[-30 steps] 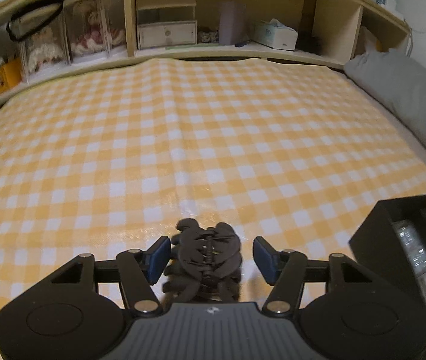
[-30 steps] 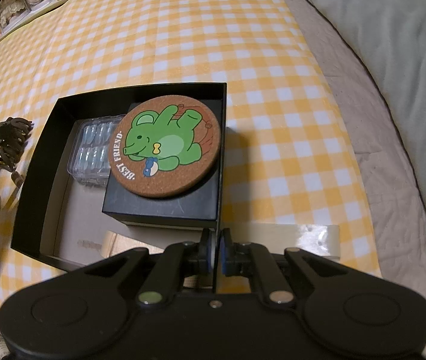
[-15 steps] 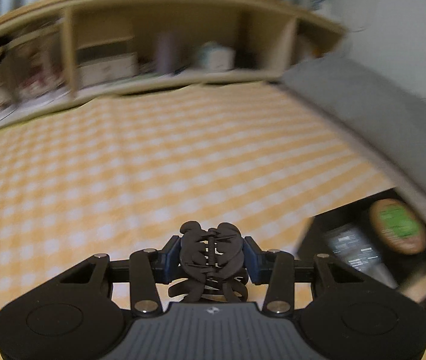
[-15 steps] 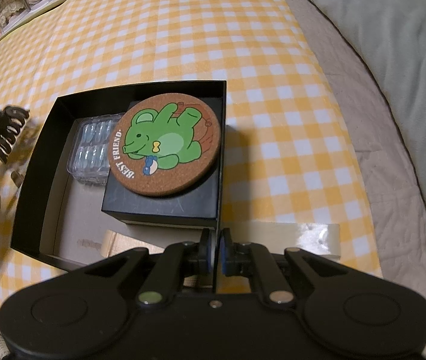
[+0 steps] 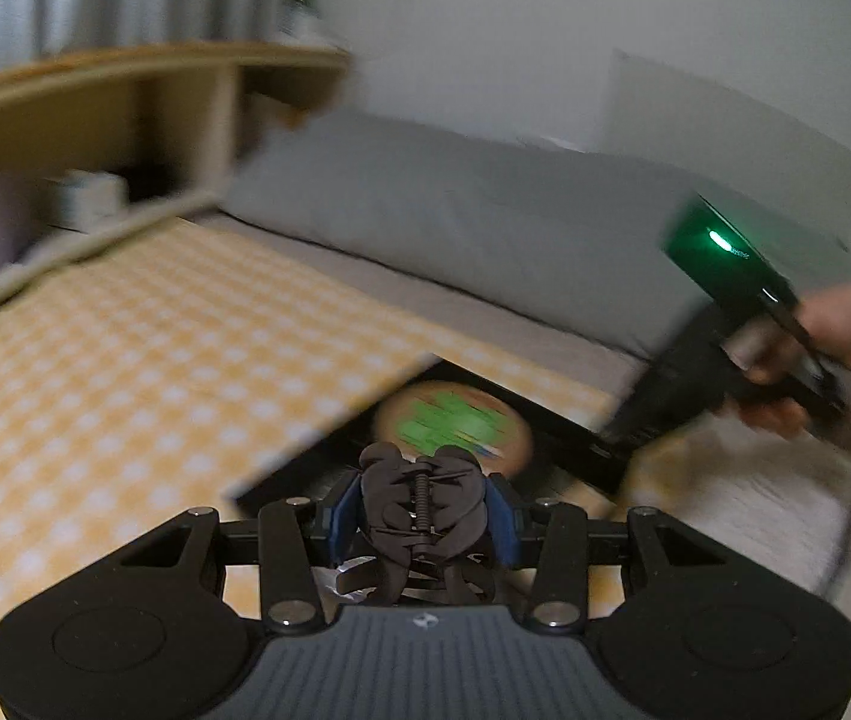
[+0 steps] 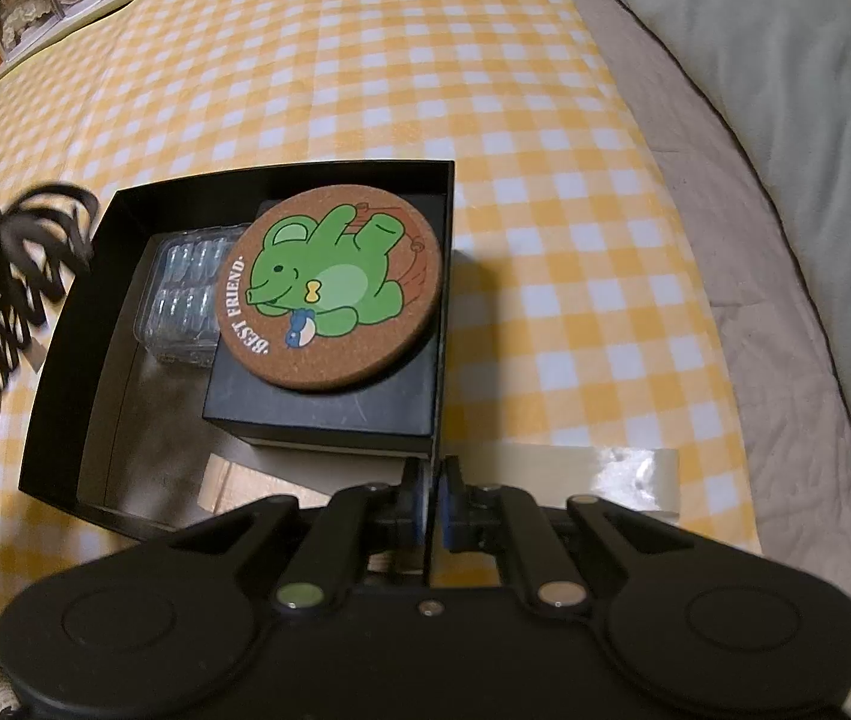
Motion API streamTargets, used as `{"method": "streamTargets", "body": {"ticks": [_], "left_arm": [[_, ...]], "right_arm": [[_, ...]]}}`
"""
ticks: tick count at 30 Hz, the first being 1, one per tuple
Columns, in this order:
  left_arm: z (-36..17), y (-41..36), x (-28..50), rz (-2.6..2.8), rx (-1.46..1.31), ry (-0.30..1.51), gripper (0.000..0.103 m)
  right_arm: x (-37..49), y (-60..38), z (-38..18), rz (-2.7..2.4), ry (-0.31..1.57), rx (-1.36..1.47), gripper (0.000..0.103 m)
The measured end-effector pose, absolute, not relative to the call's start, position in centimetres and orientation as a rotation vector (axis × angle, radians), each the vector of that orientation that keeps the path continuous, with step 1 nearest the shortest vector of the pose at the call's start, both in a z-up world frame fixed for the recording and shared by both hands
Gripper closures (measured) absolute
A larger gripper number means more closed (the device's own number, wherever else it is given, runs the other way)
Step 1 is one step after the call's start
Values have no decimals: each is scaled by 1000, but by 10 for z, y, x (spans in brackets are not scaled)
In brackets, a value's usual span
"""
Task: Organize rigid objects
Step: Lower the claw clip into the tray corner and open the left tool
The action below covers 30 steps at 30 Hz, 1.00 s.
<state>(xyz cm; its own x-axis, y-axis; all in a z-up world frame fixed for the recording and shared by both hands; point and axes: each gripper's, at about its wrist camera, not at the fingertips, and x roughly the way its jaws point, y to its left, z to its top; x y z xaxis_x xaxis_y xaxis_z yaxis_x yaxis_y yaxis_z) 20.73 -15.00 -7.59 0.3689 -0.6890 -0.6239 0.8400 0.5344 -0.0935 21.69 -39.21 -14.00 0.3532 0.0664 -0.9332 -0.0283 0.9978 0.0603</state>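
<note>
Step in hand: carrying. Left tongs (image 5: 422,519) clamped black claw hair clip (image 5: 422,510), airborne beside black box (image 6: 74,354). Right tongs (image 6: 436,501) pinched box's near wall, steadying. Next: lower clip into free space beside bear coaster (image 6: 329,294), release.

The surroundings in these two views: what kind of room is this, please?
Most likely a bedroom in a home. A yellow checked cloth covers what looks like a bed, a grey pillow lies along its edge, and a wooden shelf unit stands behind it.
</note>
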Motion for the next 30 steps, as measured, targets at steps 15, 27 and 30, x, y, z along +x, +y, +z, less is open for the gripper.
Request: {"method": "streamTargets", "body": {"ticks": [15, 27, 30], "left_arm": [[-88, -181, 233, -1294, 545, 739, 58], [-92, -197, 239, -1385, 669, 772, 58], [-93, -203, 240, -1385, 719, 777, 58]], "right_arm": [[216, -391, -140, 72, 1211, 12, 97], [217, -391, -141, 75, 1211, 8, 97], [217, -392, -140, 76, 1211, 6, 97]]}}
